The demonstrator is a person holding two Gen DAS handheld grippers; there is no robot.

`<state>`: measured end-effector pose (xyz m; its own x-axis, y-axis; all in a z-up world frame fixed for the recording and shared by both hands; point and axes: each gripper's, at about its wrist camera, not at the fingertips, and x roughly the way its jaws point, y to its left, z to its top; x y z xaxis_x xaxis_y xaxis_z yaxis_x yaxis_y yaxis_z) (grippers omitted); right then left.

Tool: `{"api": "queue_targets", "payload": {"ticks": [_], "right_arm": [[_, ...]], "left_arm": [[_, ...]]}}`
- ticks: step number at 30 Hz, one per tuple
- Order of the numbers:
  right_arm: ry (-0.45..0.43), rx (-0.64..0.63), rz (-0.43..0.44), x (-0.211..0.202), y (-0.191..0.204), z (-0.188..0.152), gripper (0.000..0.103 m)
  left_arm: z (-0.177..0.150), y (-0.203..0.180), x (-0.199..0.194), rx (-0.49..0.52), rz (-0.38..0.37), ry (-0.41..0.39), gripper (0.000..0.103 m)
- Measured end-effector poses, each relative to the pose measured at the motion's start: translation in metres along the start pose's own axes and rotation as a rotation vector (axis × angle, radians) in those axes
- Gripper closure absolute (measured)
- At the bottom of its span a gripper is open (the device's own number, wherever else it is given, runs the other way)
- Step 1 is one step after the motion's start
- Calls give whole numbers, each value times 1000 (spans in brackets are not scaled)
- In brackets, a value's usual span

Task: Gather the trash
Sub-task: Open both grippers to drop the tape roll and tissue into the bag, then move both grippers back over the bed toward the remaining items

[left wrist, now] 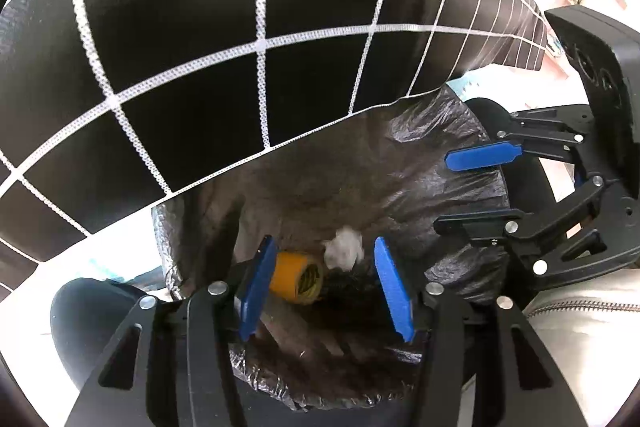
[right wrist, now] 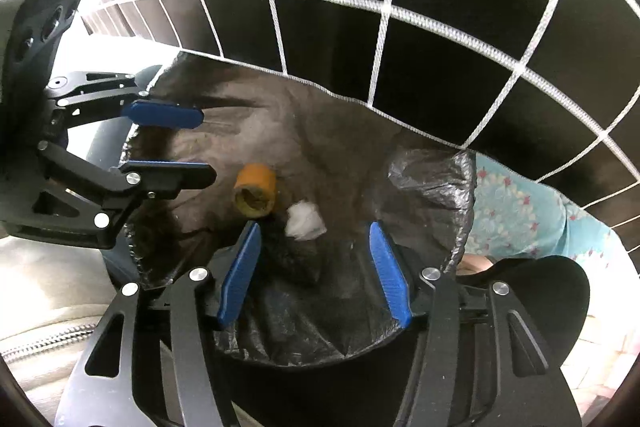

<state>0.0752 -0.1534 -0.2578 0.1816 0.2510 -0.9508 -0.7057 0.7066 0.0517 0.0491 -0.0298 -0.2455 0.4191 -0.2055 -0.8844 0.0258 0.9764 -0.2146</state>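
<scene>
A black trash bin lined with a grey plastic bag sits below both grippers. Inside it lie an orange tape roll and a crumpled white tissue. My left gripper is open and empty above the bin's mouth; it also shows in the right wrist view at the left. My right gripper is open and empty above the bin; it also shows in the left wrist view at the right.
A black cloth with a white grid hangs over the far side of the bin. A light blue flowered fabric lies at the right. A pale quilted surface with a zipper is near the front.
</scene>
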Motion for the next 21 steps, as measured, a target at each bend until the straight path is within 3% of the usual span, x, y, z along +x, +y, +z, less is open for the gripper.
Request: {"api": "queue_targets", "payload": {"ticks": [13,21], "right_arm": [[-93,-1,8,-46,-9,11,46],[-202,-15,23,-91,-9,26,46]], "left_arm": [[9,-3,-47,18,-14,-105,54],[25,-10,-94,63,-8,-221,54]]}}
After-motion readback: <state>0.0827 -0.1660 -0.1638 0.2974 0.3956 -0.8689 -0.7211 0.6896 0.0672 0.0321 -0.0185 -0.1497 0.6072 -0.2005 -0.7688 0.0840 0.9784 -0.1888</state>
